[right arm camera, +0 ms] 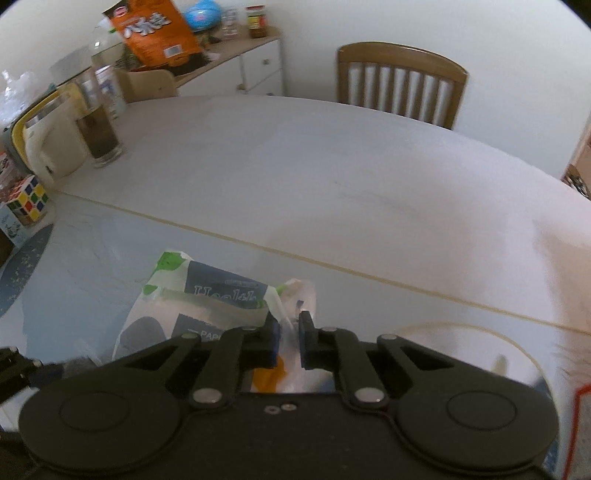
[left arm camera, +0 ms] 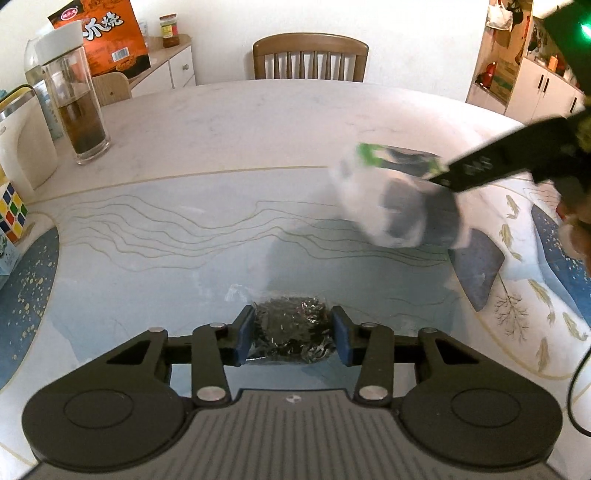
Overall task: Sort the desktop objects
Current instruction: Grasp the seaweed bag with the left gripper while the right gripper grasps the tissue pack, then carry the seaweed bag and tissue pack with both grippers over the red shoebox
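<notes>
Standing at far left of the table: Rubik's cube on a small box, white kettle, then glass tumbler with white lid, part-filled with dark liquid, upright on the bare marble surface. Behind, on the sideboard: orange snack bag and a sauce jar. Further right, at the far edge: wooden chair. At centre foreground, on the blue patterned mat: left gripper, blue pads closed partway against both sides of a clear packet of dark shredded material; packet low over the mat, contact with the mat not determinable. At right, raised above the mat and motion-blurred: white tissue pack with green and dark-blue print. In the right wrist view: right gripper, fingers nearly closed, pinching the thin plastic edge of the tissue pack, pack extending left of the fingers, over the mat just short of its gold border line.
</notes>
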### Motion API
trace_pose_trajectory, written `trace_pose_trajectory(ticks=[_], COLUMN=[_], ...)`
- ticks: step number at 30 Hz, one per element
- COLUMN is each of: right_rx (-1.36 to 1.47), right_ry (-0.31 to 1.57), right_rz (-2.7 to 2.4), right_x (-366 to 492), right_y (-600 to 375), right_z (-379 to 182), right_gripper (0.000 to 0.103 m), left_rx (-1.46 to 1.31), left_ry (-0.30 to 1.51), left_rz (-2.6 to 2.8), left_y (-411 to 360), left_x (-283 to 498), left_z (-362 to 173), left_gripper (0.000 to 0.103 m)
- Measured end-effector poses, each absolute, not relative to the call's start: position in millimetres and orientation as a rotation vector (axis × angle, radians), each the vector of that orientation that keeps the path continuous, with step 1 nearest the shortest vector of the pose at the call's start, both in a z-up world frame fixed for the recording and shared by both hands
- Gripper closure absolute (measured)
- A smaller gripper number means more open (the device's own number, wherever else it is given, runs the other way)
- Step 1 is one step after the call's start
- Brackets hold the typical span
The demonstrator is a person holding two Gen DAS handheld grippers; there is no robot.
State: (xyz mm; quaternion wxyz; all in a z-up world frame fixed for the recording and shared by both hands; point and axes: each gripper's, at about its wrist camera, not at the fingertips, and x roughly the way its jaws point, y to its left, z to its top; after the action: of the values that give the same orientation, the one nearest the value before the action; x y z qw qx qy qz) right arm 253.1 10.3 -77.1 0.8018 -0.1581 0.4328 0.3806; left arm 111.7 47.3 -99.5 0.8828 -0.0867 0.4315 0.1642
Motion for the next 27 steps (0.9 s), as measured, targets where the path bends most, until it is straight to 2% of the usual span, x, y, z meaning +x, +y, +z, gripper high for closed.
trace_pose_trajectory(ticks=[27], right_rx=[-0.201], right_ry=[0.886], right_rz=[0.731], right_x=[245.3], right_y=[-104.8], right_z=[-34.7], right_gripper=[0.094], left_rx=[-0.152], left_ry=[0.839], left_rz=[0.278], left_y=[0.6], left_x=[106.3], left_z=[-62.2], left_gripper=[0.061])
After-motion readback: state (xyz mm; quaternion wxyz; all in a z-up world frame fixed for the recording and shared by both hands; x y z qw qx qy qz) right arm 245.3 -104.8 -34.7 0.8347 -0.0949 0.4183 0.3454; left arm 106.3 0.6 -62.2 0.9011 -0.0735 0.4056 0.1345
